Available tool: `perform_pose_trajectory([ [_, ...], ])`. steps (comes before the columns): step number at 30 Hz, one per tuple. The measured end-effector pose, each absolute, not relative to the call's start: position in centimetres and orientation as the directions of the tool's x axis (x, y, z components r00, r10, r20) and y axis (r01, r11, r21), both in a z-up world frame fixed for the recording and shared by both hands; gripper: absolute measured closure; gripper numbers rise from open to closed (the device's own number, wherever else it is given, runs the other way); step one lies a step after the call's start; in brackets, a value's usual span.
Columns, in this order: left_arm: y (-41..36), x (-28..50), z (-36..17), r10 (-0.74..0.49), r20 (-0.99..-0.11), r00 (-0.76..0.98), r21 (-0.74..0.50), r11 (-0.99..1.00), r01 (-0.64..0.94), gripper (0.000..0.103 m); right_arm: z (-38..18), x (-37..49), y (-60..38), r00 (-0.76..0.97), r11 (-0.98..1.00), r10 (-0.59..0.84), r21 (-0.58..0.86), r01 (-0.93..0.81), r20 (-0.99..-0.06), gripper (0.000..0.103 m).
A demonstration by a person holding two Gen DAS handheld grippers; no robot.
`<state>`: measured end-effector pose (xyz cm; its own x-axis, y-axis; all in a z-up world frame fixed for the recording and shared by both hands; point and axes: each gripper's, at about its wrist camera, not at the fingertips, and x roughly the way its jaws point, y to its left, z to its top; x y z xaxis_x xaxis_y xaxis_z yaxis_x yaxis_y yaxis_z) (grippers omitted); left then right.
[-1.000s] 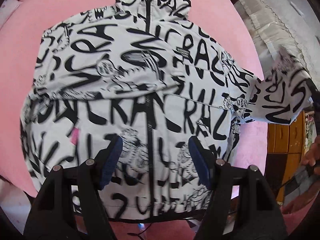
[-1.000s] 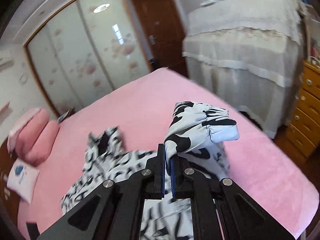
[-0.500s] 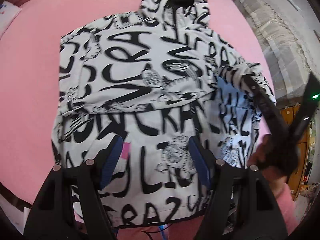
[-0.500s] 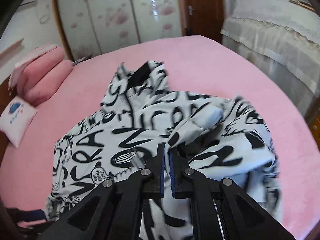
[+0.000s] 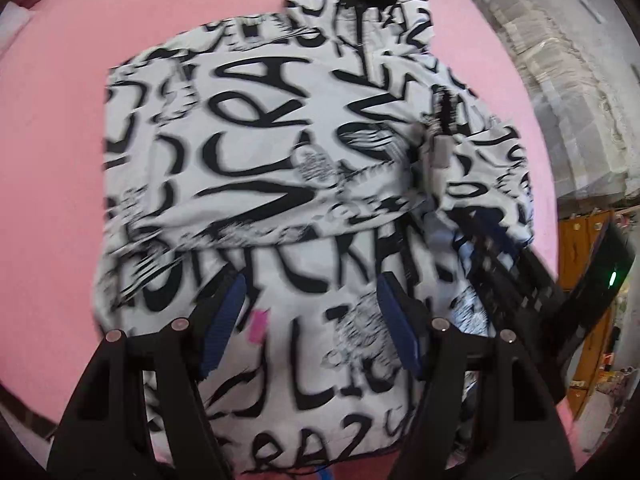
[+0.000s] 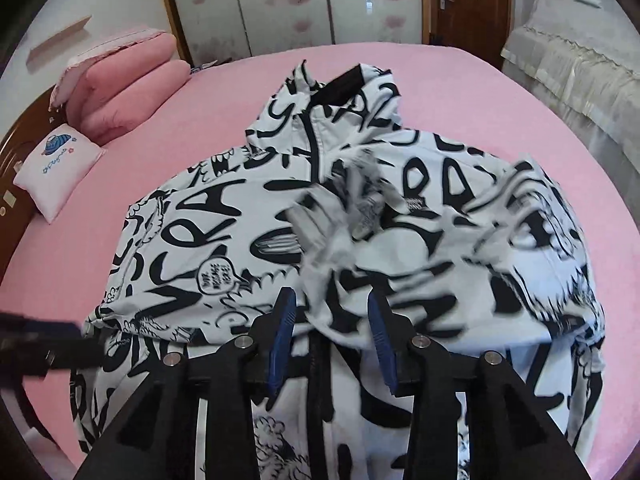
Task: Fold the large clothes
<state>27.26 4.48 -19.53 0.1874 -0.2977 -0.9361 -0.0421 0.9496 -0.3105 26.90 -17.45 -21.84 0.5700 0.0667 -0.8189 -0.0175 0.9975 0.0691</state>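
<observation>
A white jacket [image 6: 224, 216] printed all over with black graffiti lettering is spread front-up on the pink bed [image 6: 460, 80], its black-lined collar [image 6: 344, 84] turned toward the far edge of the bed and its hem [image 5: 320, 452] reaching the near edge, where a black zip line [image 6: 320, 392] is seen running up the middle. Both sleeves are laid inward over the chest: one sleeve [image 5: 256, 184] is folded flat across the front, and the other sleeve [image 6: 532, 248] is draped over from the right-hand side, its cuff [image 6: 360, 208] blurred and loosely crumpled near the centre (whether the cuff has fully settled cannot be told). The right tongs [image 6: 331, 334] are held just above the jacket's middle with the jaws opening; sleeve fabric is seen between the blue pads [image 6: 283, 336] but is not pressed by them, so the sleeve is released. The left tongs [image 5: 310, 326] are poised over the lower front of the jacket with the jaws spread apart and nothing gripped, beside a small pink tag [image 5: 258, 326] on the cloth. Near the bed's left edge two pink pillows [image 6: 128, 80] and a small white cushion [image 6: 60, 168] are stacked. Beyond the far edge a floral wardrobe [image 6: 280, 0] and a brown door [image 6: 468, 0] are visible, and past the right edge stands furniture under a cream lace cover [image 6: 568, 64].
</observation>
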Motion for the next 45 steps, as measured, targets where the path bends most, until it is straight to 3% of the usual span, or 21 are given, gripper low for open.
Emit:
perform_pose_trajectory([
  [6,0.8,31.3,-21.5,-0.445,-0.873,0.199,-0.462,0.885,-0.051,0.038,-21.9,24.7,-20.8,0.541,0.995,0.036,0.082,0.061,-0.841,0.065],
  [11,-2.9,34.5,-22.7,-0.479,-0.855,0.2,-0.501,0.862,-0.08,0.038,-22.3,22.5,-24.3,0.492,0.987,-0.013,0.066,0.144,-0.87,0.064],
  [16,-5.6,36.3,-25.0,-0.457,-0.874,0.164,-0.48,0.866,-0.141,0.038,-22.7,20.7,-29.4,0.458,0.979,-0.084,0.012,0.204,-0.885,0.043],
  [22,-6.5,37.1,-27.3,-0.445,-0.879,0.169,-0.476,0.836,-0.274,0.039,-23.5,21.3,-35.5,0.417,0.973,-0.139,-0.045,0.227,-0.898,0.041],
  [25,-7.0,38.1,-27.2,-0.45,-0.87,0.198,-0.491,0.821,-0.292,0.059,-24.5,22.6,-38.2,0.4,0.973,-0.132,-0.042,0.227,-0.907,0.041],
  [27,-7.6,39.1,-26.8,-0.427,-0.88,0.206,-0.471,0.836,-0.282,0.084,-25.4,23.6,-39.7,0.372,0.974,-0.115,-0.03,0.226,-0.921,0.041],
  [28,-8.2,39.9,-26.5,-0.408,-0.889,0.205,-0.453,0.849,-0.273,0.087,-25.7,23.9,-40.2,0.364,0.975,-0.113,-0.032,0.221,-0.924,0.041],
  [33,-9.2,42.4,-22.2,-0.378,-0.871,0.313,-0.452,0.867,-0.21,0.091,-26.4,25.0,-41.7,0.348,0.984,-0.126,-0.073,0.16,-0.929,0.041],
  [39,-7.5,44.3,-15.9,-0.313,-0.81,0.496,-0.457,0.867,-0.198,0.091,-26.0,25.4,-43.2,0.372,0.994,-0.023,0.018,0.106,-0.928,0.041],
  [43,-5.5,44.1,-16.3,-0.214,-0.847,0.486,-0.368,0.896,-0.247,0.091,-25.5,25.7,-43.7,0.398,0.995,0.047,0.079,0.063,-0.916,0.041],
  [45,-3.8,43.1,-18.1,-0.158,-0.886,0.437,-0.31,0.901,-0.303,0.091,-25.5,25.8,-43.6,0.408,0.996,0.076,0.092,0.02,-0.91,0.047],
])
